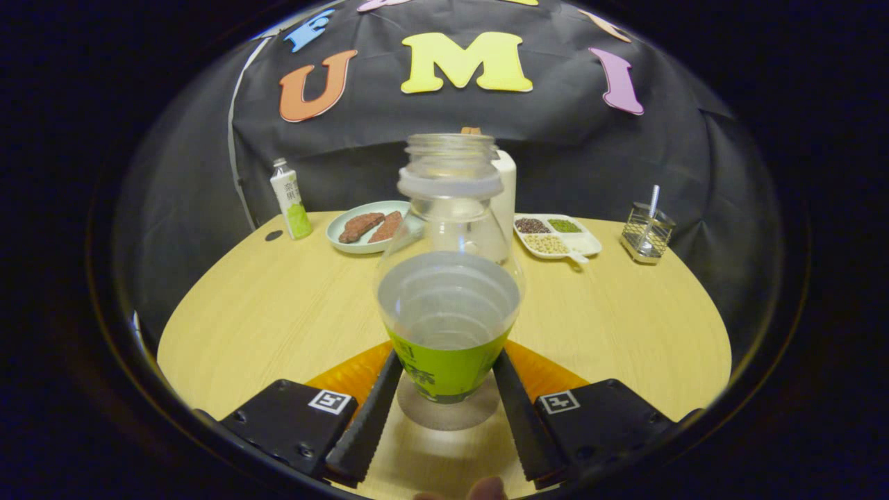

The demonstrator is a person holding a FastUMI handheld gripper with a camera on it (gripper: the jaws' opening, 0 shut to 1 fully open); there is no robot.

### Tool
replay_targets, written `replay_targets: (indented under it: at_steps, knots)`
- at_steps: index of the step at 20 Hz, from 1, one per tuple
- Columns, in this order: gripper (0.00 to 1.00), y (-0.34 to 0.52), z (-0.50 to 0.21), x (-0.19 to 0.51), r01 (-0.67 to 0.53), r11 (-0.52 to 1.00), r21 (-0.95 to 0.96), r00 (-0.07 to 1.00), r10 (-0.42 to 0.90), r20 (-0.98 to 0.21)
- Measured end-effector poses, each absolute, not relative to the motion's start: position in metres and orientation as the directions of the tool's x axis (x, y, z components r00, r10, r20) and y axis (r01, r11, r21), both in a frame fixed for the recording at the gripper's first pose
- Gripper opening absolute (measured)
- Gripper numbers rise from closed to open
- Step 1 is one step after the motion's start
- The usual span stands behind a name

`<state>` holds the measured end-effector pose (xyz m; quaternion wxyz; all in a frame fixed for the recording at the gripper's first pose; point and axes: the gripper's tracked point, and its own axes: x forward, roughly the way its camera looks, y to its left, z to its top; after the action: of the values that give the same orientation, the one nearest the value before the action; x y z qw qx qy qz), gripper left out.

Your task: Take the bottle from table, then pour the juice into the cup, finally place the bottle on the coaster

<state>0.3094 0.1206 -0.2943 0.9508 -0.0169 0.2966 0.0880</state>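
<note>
Gripper view: bottle [448, 305] clamped between gripper [444, 368] fingers.

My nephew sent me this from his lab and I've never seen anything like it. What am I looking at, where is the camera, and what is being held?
This is a handheld two-finger gripper, a tong-like tool that a person carries. The camera rides on it and looks forward along the two fingers, so the picture bends like a fisheye.

Both fingers press on the sides of a clear bottle with a green label and no cap, standing upright. Under it lies a round coaster, and an orange mat shows beside the fingers.

Beyond, on the wooden table: a small capped bottle, a plate with two brown slabs of food, a white container behind the held bottle, a divided tray of beans and seeds, and a wire basket with something upright in it. I cannot pick out the cup.
</note>
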Motion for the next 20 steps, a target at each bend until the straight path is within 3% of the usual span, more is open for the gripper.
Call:
replay_targets:
  at_steps: [13, 20]
  knots:
    - [0.84, 0.117, -0.248, 0.275, -0.194, 0.980, 0.040, 0.837, 0.187, -0.514]
    - [0.85, 0.114, -0.199, 0.221, -0.190, 0.981, 0.047, 0.864, 0.190, -0.466]
